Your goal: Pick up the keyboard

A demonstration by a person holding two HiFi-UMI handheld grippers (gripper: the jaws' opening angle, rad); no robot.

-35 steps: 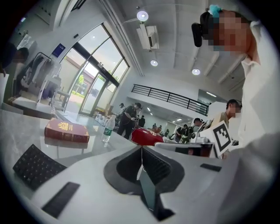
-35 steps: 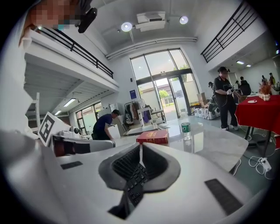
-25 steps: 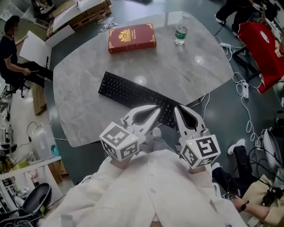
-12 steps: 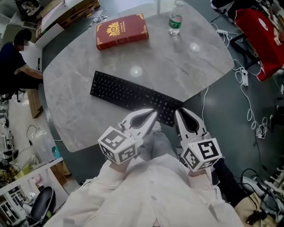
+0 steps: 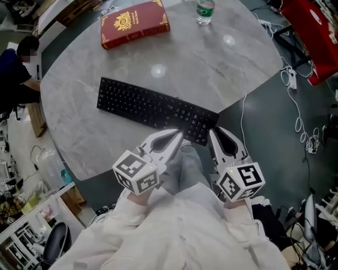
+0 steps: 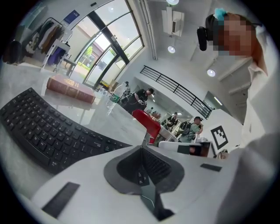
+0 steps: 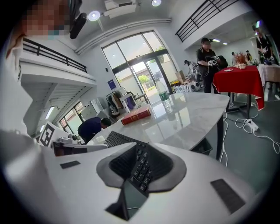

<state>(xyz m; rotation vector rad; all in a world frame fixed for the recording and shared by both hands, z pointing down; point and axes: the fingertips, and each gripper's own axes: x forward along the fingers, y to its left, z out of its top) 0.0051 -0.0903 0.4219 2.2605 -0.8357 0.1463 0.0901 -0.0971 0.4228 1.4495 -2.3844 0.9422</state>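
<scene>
Both hands are dropping toward the right end of keyboard (image 5: 153,109); left gripper (image 5: 178,137) closed, right gripper (image 5: 213,133) nearest that end, just parting, empty.

A grey marble table (image 5: 232,68) carries a red book (image 5: 134,23) at eleven o'clock and a water bottle (image 5: 205,11) at one o'clock, well apart. Beyond its edge are a red cloth (image 5: 317,42) at two, a white power strip with cables (image 5: 291,80) at three and a seated person (image 5: 13,87) at nine.
</scene>
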